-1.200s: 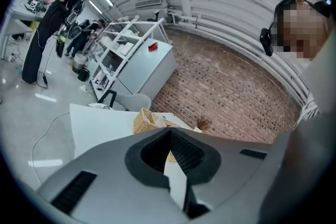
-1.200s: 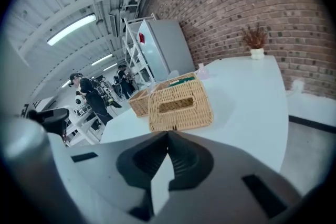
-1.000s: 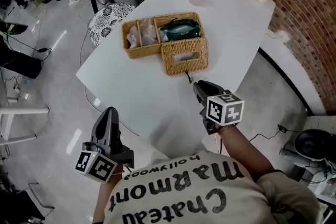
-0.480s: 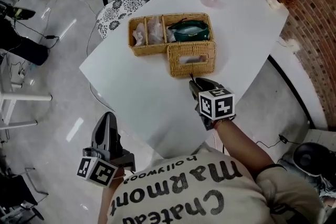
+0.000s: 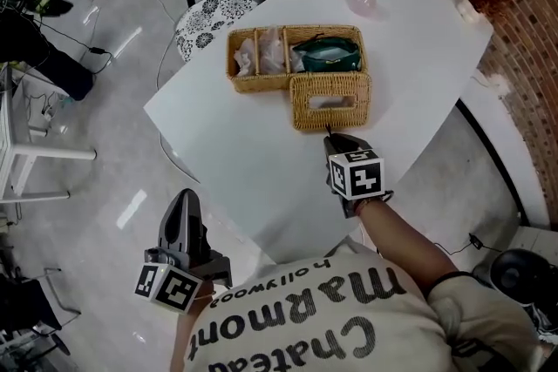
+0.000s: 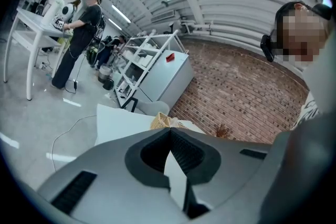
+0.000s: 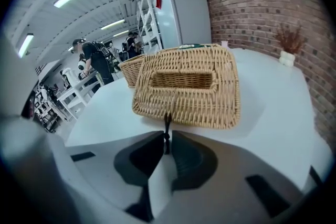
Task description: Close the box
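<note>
A wicker box (image 5: 296, 61) stands on the white table (image 5: 235, 144), with a green pouch in one compartment. Its lid (image 5: 330, 100) lies flipped open toward me, flat on the table. A thin dark pull cord (image 5: 328, 130) hangs from the lid's near edge. My right gripper (image 5: 331, 138) is at that edge. In the right gripper view the cord (image 7: 167, 122) runs between the jaw tips of the right gripper (image 7: 167, 140), which are closing and pinch it, with the lid (image 7: 186, 89) just ahead. My left gripper (image 5: 185, 198) hangs off the table's near side, shut on nothing (image 6: 169, 131).
A chair with a patterned cushion (image 5: 205, 17) stands at the table's far left side. A pink object (image 5: 362, 0) and a small vase of dried sprigs (image 5: 478, 0) sit on the far end of the table. A brick wall (image 5: 523, 30) runs on the right. A person (image 6: 79, 34) stands at a distant bench.
My right gripper has moved forward from short of the lid up to its near edge, and the cord now sits between the jaws. The left gripper has stayed low at my left.
</note>
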The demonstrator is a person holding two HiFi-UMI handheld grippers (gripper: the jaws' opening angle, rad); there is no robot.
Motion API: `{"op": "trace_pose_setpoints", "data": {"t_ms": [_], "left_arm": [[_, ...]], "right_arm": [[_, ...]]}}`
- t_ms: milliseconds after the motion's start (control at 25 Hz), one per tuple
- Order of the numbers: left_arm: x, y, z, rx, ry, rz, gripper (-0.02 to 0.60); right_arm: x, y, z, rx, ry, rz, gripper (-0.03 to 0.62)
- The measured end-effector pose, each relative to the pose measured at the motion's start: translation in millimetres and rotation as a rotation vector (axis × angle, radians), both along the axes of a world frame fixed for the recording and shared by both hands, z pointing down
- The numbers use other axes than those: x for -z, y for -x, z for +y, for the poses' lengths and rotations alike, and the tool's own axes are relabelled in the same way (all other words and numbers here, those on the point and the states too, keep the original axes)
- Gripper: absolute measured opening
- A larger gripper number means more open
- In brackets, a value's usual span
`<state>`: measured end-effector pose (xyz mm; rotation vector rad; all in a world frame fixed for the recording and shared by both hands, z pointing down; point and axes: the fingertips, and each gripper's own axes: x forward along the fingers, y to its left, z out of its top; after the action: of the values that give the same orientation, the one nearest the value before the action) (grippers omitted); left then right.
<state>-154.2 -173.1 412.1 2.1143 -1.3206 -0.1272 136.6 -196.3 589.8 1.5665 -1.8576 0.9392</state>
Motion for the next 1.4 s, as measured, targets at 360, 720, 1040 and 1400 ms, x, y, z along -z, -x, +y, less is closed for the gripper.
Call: {"op": "trace_pose_setpoints", "data": {"t_ms": [360,720,1040,1400], "left_arm": [[2,1,1,0.000,0.002,0.011,0.002],[10,-7,-4,-0.029,-0.016,0.026,0.002],[14,-8,-6,-0.042,-0.028,0.033,0.002],[17,-7,-2,-0.047,-0.035,0.045,0.002]], "right_arm": [[12,0,0,-0.031,-0.040,-0.030,0.017],[60,-2,-4,-0.044,-0.148,-0.088,0.015],[104,-5,-1,-0.016,-0.252,-0.059,0.015],[140,-3,-4,-0.013,-0.333,-0.062,0.015]]}}
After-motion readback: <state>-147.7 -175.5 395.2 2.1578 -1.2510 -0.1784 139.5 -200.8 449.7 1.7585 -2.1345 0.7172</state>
